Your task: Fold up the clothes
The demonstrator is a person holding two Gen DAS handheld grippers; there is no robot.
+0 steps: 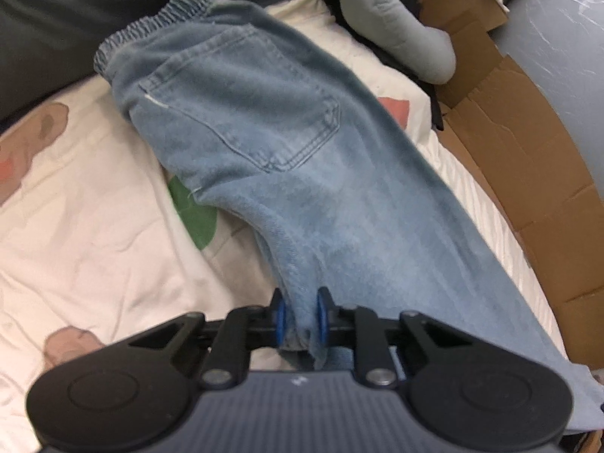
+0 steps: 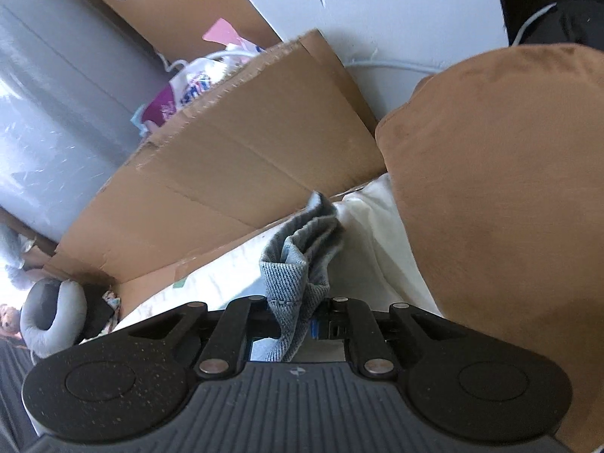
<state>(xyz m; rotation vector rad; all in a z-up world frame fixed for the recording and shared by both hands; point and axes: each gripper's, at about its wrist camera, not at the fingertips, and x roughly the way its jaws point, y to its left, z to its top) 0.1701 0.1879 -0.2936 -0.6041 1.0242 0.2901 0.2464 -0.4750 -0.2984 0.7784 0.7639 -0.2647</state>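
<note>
Light blue jeans (image 1: 271, 124) with an elastic waistband and a back pocket stretch across a printed white bedsheet (image 1: 87, 219) in the left wrist view. The waistband end rests on the sheet at the far side, and the leg rises toward me. My left gripper (image 1: 302, 315) is shut on a bunched fold of the leg, with blue pads pressing both sides. In the right wrist view my right gripper (image 2: 298, 321) is shut on a crumpled end of the jeans (image 2: 305, 249), which sticks up above the fingers.
Flattened cardboard (image 1: 528, 173) lines the right side of the bed, also as a box wall (image 2: 226, 173) in the right wrist view. A grey neck pillow (image 1: 396, 26) lies at the far end. A brown cushion (image 2: 502, 196) stands close on the right. A dark blanket (image 1: 56, 11) lies far left.
</note>
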